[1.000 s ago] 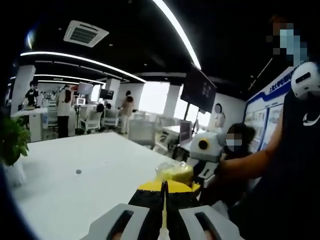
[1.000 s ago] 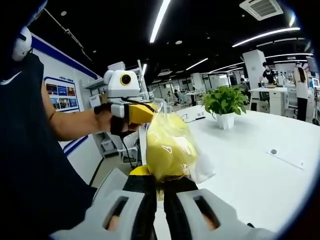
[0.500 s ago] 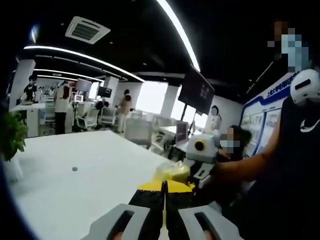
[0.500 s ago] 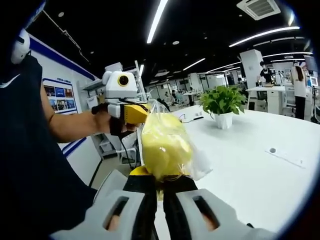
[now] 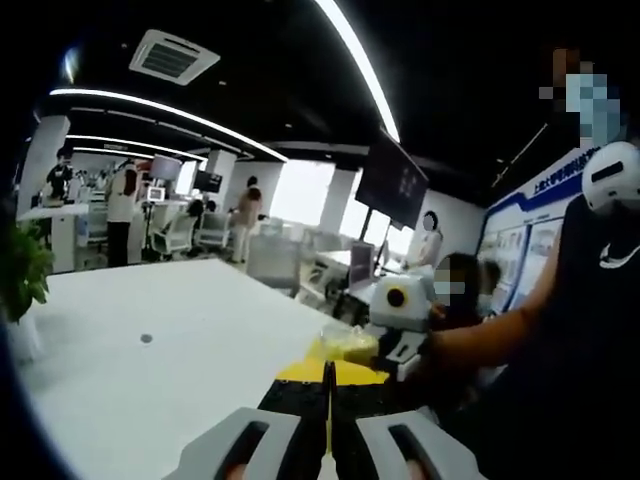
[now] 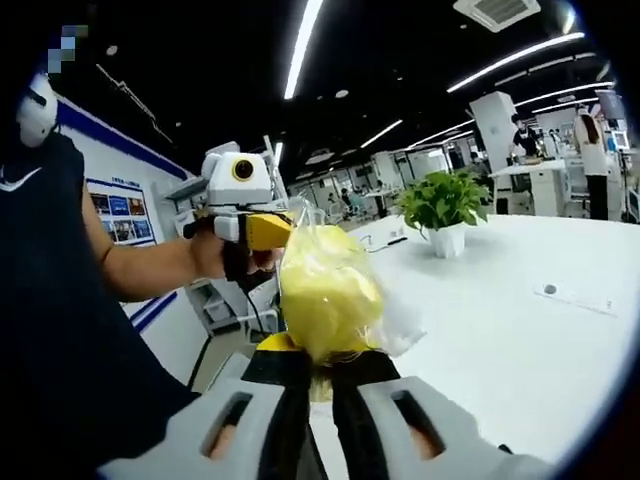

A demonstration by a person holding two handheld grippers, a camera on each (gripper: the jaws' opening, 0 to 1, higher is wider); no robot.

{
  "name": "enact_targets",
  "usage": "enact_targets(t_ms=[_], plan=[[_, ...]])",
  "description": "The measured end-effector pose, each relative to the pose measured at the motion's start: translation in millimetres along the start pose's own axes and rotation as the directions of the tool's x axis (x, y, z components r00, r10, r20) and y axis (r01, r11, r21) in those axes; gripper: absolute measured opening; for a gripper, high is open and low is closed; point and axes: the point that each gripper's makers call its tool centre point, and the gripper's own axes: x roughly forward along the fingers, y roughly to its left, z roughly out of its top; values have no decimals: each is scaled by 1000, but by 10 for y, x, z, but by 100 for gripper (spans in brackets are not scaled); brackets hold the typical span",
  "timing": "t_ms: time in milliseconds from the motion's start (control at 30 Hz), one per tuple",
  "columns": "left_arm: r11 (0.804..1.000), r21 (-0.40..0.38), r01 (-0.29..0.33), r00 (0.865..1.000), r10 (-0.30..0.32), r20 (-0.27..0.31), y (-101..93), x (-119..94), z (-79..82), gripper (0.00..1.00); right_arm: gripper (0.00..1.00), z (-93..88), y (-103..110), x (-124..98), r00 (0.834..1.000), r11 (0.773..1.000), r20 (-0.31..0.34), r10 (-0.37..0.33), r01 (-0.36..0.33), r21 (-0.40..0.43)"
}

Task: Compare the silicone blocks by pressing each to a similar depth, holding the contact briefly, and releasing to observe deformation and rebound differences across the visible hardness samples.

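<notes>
While the right gripper (image 6: 320, 365) rose from the bottom centre of the right gripper view, its jaws were pinched together on the lower edge of a clear plastic bag (image 6: 330, 295) holding yellow silicone blocks, which stood just above them in mid-frame. The left gripper (image 6: 262, 231) appeared at centre left, held by a hand (image 6: 212, 253). In the left gripper view, the left gripper's (image 5: 328, 385) jaws were pressed together with a thin yellowish strip between them. The white table (image 6: 500, 340) spread across the right, a potted plant (image 6: 445, 208) standing on it.
</notes>
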Motion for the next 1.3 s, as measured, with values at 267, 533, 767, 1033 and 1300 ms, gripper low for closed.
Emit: enact_targets(t_ms=[267, 533, 767, 1033, 1300], plan=[[1000, -14, -4, 999, 5, 36, 13, -5, 73, 0, 9, 73, -47, 7, 999, 999, 37, -15, 16, -28], [999, -47, -14, 995, 18, 97, 61, -18, 160, 0, 34, 75, -94, 15, 998, 999, 53, -30, 32, -40], [998, -58, -14, 994, 20, 104, 63, -4, 157, 0, 76, 109, -188, 42, 992, 997, 97, -75, 78, -22], [998, -69, -12, 993, 20, 114, 70, 1, 179, 0, 96, 185, -294, -6, 983, 990, 125, -132, 137, -30], [993, -110, -39, 990, 53, 129, 183, -40, 191, 0, 96, 246, -446, -115, 968, 971, 130, -213, 225, -81]])
